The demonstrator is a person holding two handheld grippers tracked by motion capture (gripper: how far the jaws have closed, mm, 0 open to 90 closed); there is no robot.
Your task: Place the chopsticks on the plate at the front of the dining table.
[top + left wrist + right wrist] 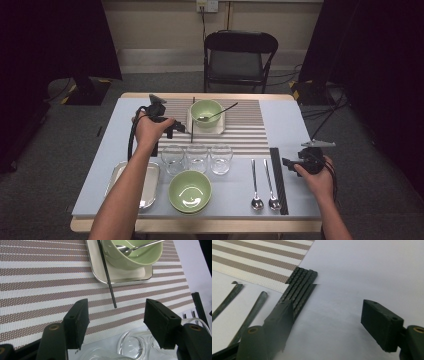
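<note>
Left tongs (115, 322) spread wide, hovered just short of single chopstick (107, 272) leaned on tray (100, 277) by far green bowl (140, 258). Probably lined up for pickup. Right tongs (327, 322) spread too, parked beside chopstick bundle (302, 287) on table (362, 270).

A brown-and-white striped placemat (245, 127) lies on the pale blue table (100, 165), with two light green bowls (190, 191) and black chopsticks (278, 180).

Bright, even tabletop light; dark, dim surroundings.
</note>
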